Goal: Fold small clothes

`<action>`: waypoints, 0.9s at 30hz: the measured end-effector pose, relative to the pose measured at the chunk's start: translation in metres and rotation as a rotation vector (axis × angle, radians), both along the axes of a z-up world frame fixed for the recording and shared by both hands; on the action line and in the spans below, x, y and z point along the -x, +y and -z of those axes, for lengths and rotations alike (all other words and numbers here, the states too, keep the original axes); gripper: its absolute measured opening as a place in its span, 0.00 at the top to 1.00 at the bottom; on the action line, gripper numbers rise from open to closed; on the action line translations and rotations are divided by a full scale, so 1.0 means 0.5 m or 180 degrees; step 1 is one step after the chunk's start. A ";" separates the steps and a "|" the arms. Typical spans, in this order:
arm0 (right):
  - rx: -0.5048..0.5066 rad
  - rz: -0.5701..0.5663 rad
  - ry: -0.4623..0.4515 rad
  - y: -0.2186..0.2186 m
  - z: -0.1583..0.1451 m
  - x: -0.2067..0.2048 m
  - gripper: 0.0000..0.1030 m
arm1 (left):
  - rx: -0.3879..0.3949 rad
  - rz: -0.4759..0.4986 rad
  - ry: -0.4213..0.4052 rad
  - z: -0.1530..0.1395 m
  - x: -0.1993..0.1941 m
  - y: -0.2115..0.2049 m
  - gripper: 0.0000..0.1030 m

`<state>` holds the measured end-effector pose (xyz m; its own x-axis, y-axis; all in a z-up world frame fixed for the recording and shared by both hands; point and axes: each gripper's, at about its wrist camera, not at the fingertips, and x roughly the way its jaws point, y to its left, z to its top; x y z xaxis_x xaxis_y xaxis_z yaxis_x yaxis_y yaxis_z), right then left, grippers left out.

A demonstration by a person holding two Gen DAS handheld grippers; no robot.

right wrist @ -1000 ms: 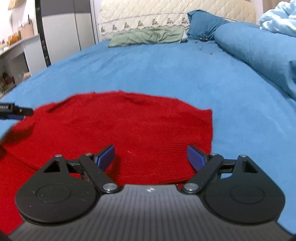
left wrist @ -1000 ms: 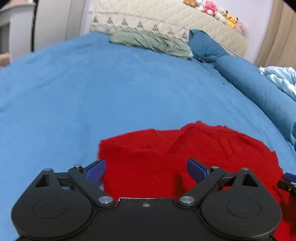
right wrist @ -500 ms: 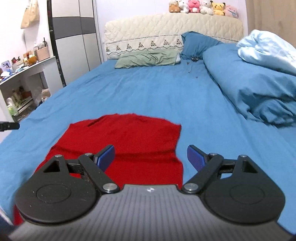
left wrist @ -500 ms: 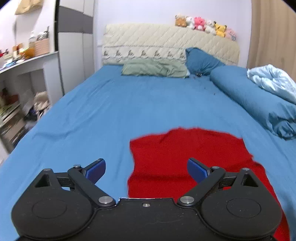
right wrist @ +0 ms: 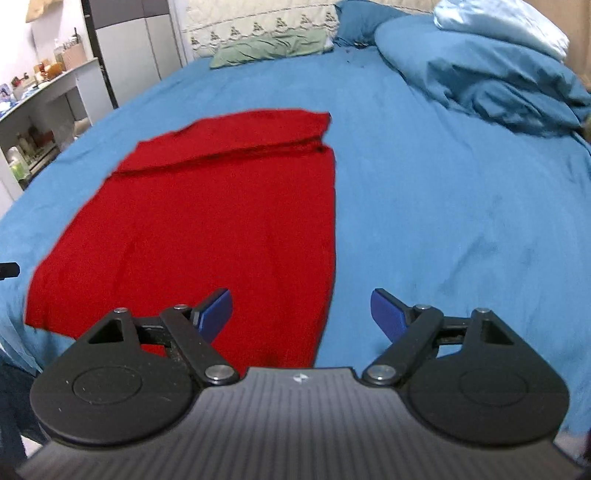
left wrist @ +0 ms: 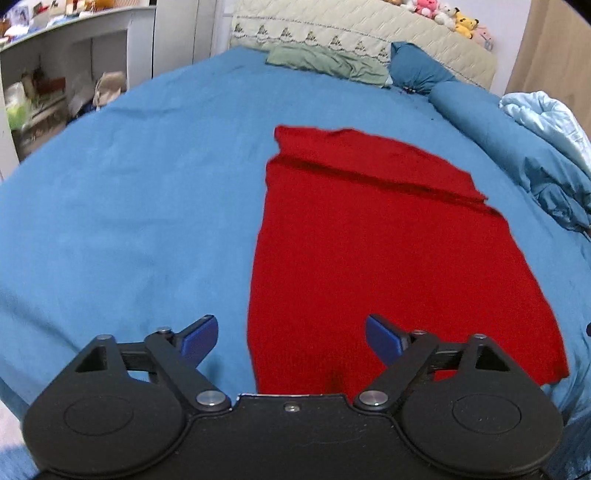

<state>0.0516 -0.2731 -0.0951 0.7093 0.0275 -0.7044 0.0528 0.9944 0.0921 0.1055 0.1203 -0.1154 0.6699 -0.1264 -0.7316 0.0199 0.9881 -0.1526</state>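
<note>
Below your left tongs [left wrist: 291, 338], spread apart and empty, the red garment [left wrist: 388, 258] lies flat on the bed [left wrist: 129, 206], its long axis running straight away from you. Your right tongs [right wrist: 301, 310], equally wide, straddle its right edge; both sit equally near.

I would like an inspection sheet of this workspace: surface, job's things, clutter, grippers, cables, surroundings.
Surface: blue bedsheet, lightly wrinkled.
Job's things: red knitted garment lying flat, a folded band across its far end.
Clutter: green pillow, blue pillow, rolled blue duvet.
Grippers: left gripper open, empty; right gripper open, empty; both at the garment's near edge.
Cables: nothing seen.
Surroundings: quilted headboard, plush toys, shelf unit, wardrobe.
</note>
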 end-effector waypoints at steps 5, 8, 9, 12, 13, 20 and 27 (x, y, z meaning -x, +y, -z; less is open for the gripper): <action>-0.0125 0.0238 0.0081 0.012 0.064 0.030 0.19 | 0.0016 -0.0011 0.0090 0.053 0.012 -0.016 0.31; -0.0172 0.0302 0.0145 0.011 0.083 0.022 0.24 | -0.0140 0.0000 0.0139 0.078 0.023 -0.025 0.32; -0.0217 0.0318 0.0173 0.009 0.091 0.020 0.27 | -0.0145 0.0002 0.0158 0.082 0.023 -0.025 0.32; -0.0250 0.0274 0.0283 0.010 0.109 0.009 0.49 | -0.0159 0.0014 0.0193 0.095 0.019 -0.018 0.39; -0.0240 0.0253 0.0313 0.013 0.112 0.005 0.49 | -0.0179 0.0007 0.0199 0.099 0.017 -0.016 0.40; -0.0189 0.0234 0.0427 0.020 0.127 -0.013 0.51 | -0.0189 -0.0024 0.0201 0.111 0.021 -0.010 0.53; -0.0169 0.0193 0.0454 0.022 0.133 -0.018 0.64 | -0.0159 0.0001 0.0229 0.111 0.019 -0.012 0.88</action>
<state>0.0606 -0.2619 -0.1614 0.6037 0.0276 -0.7968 0.1288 0.9829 0.1317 0.0958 0.1145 -0.1710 0.6152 -0.0887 -0.7833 0.0108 0.9945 -0.1041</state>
